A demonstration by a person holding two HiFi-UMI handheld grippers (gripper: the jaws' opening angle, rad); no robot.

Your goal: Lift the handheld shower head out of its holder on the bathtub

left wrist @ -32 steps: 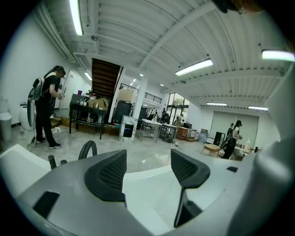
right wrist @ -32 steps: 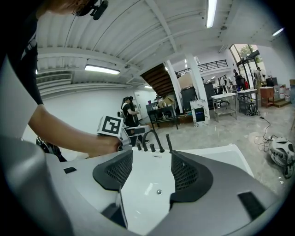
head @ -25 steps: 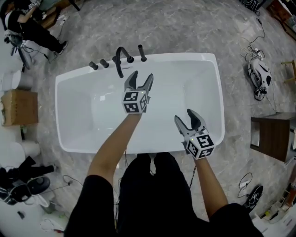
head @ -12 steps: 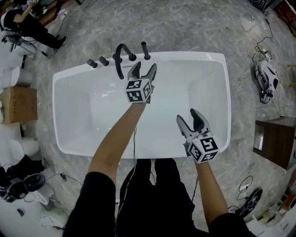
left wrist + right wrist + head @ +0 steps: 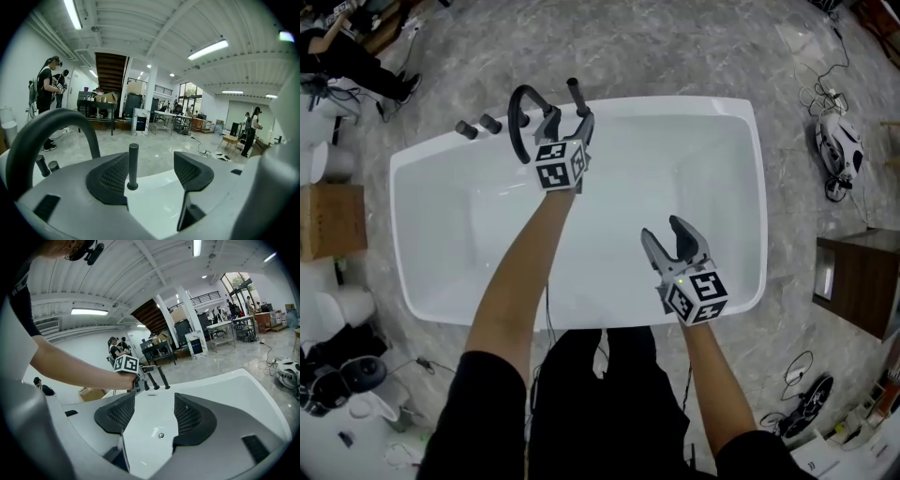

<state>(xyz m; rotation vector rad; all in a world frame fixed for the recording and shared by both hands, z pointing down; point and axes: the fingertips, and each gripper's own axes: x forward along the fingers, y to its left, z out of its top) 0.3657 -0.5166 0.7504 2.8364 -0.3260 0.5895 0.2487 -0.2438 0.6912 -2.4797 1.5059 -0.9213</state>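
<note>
The handheld shower head [image 5: 575, 94] is a slim black rod standing upright in its holder on the far rim of the white bathtub [image 5: 675, 103]. My left gripper [image 5: 566, 120] is open at that rim. In the left gripper view the rod [image 5: 133, 165] stands between the jaws of the left gripper [image 5: 151, 171], close to the left pad [image 5: 112, 176], with no grip on it. My right gripper [image 5: 670, 239] hangs open over the tub's near right part and holds nothing. From the right gripper [image 5: 152, 416] I see the rod [image 5: 163, 377] beside the left gripper's cube.
A black arched faucet spout [image 5: 517, 117] and two black knobs [image 5: 467, 128] stand left of the rod. On the floor are a cardboard box [image 5: 333, 220], a wooden cabinet [image 5: 853, 281], a white device [image 5: 839, 150] with cables, and a person [image 5: 347, 52].
My left gripper has moved forward from over the tub to the far rim, and its jaws now stand around the rod. The right gripper has stayed roughly where it was.
</note>
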